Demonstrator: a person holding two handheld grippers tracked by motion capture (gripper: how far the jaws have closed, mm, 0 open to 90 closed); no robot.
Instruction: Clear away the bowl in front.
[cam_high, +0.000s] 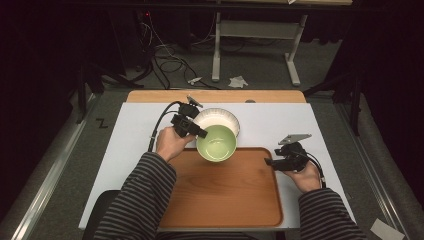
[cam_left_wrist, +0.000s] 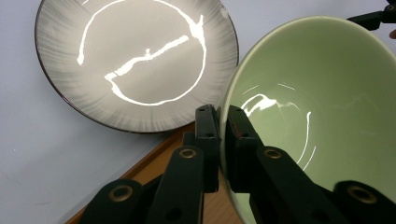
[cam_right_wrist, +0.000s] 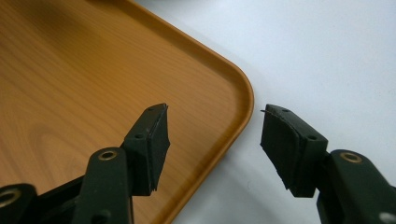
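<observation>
A pale green bowl (cam_high: 216, 143) hangs tilted over the far edge of the wooden tray (cam_high: 230, 195), gripped at its rim by my left gripper (cam_high: 198, 131). In the left gripper view the two jaws pinch the green bowl's (cam_left_wrist: 317, 107) rim, my left gripper (cam_left_wrist: 223, 140) shut on it. Behind it a grey-white plate (cam_high: 222, 118) lies on the white mat; the plate (cam_left_wrist: 135, 60) is glossy and bare. My right gripper (cam_high: 270, 162) hovers at the tray's far right corner, and in its own view my right gripper (cam_right_wrist: 212, 140) is open over the tray's rim (cam_right_wrist: 243, 107).
The tray lies on a white mat (cam_high: 135, 135) over a wooden table top (cam_high: 215, 96). Beyond the table a grey floor holds cables (cam_high: 167, 60) and a metal stand (cam_high: 255, 35). The person's striped sleeves (cam_high: 145, 200) come in at the bottom.
</observation>
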